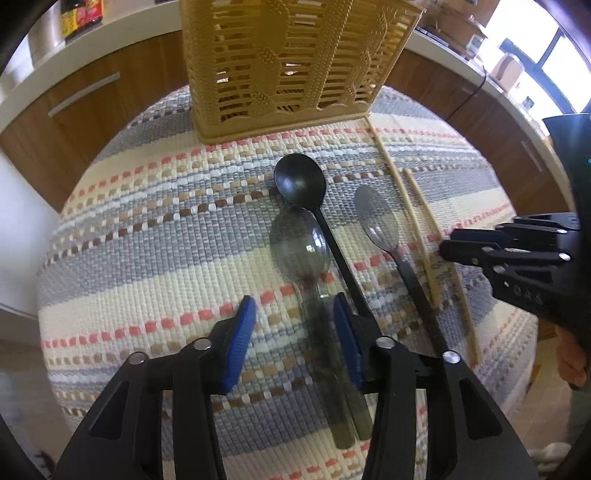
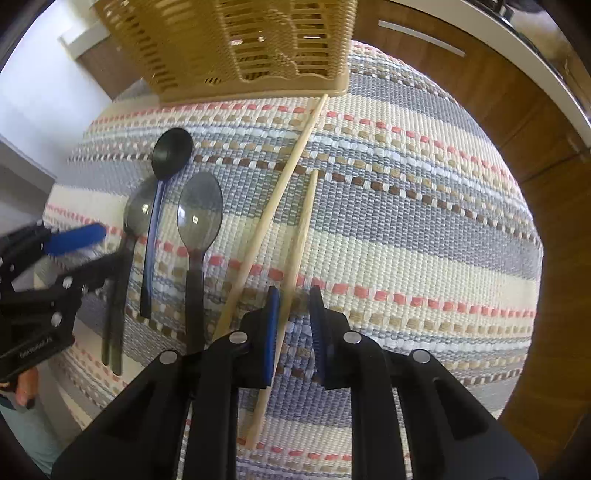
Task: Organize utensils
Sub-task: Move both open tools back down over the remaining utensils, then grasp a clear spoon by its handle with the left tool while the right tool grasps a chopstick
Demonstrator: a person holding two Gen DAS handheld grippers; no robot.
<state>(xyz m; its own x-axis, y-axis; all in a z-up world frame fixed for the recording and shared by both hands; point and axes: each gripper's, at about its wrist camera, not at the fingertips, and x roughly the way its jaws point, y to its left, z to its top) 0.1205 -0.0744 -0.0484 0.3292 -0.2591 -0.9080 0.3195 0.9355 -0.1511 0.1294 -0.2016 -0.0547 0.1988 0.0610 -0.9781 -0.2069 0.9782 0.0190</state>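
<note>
A tan slotted utensil basket [image 1: 291, 62] stands at the far side of a striped woven mat [image 1: 166, 240]; it also shows in the right wrist view [image 2: 240, 40]. My left gripper [image 1: 295, 317] is open, its blue pads on either side of the handle of a smoky translucent spoon [image 1: 299, 247]. A black spoon [image 1: 301, 181] and a second translucent spoon [image 1: 376, 218] lie beside it. My right gripper [image 2: 293, 314] is open around one of two wooden chopsticks [image 2: 295, 258]; the other chopstick [image 2: 280, 184] lies to its left.
Wooden cabinet fronts [image 1: 92, 92] and a white counter [image 1: 110, 33] with a bottle [image 1: 79, 16] stand behind the mat. More cabinet [image 2: 535, 147] lies to the right. A window [image 1: 535, 48] is at far right.
</note>
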